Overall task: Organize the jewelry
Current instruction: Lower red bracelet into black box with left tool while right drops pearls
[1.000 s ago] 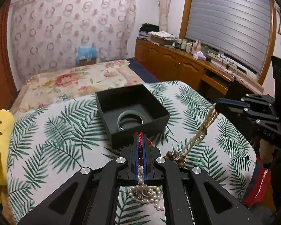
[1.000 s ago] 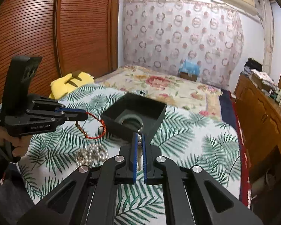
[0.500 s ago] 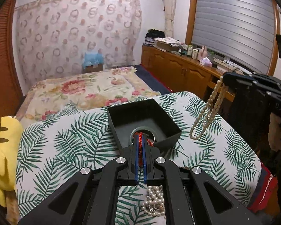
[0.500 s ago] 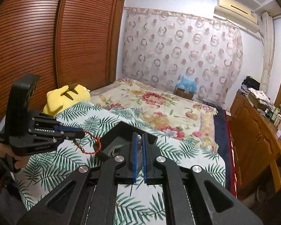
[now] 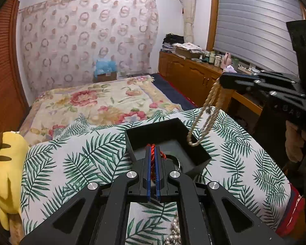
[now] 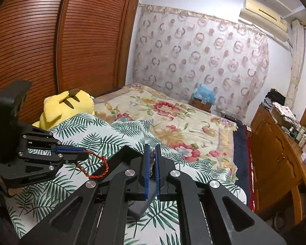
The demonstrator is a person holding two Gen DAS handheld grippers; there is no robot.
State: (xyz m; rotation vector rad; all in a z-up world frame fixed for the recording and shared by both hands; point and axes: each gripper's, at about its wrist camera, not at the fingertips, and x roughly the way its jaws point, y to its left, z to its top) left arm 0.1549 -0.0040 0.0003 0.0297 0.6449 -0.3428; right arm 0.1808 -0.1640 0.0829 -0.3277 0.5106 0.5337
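**Ana:** Necklace first: the pale beaded necklace [image 5: 206, 112] hangs in a long loop from the right gripper [image 5: 223, 81], whose fingers are clamped on its top end. Its lowest bend dangles over the black box [image 5: 195, 159], at about two o'clock from the box's centre, near the far right wall. I can't tell whether it touches the rim.

**Ben:** And the red one?

**Ana:** The red cord bracelet [image 6: 98, 169] is pinched between the left gripper's [image 5: 152, 153] fingers, which are closed tight on it. Seen from the right wrist, it droops from the tips beside the box's nine o'clock edge, with small dark beads on the cord.

**Ben:** Anything already inside?

**Ana:** A ring-shaped piece shows on the box floor, mostly hidden behind the left fingers. More pearls [image 5: 174, 234] lie on the palm-leaf cover [image 5: 71, 163] at six o'clock, under the left gripper.

**Ben:** What worries you?

**Ana:** Both pieces hang close over one small opening. If they drop together, I'd expect the cord to tangle with the beads. The necklace loop could also drape across the wall and slide outside, since its bottom sits so near the edge. And the box rests on soft bedding, so a nudge from either gripper might tip it.
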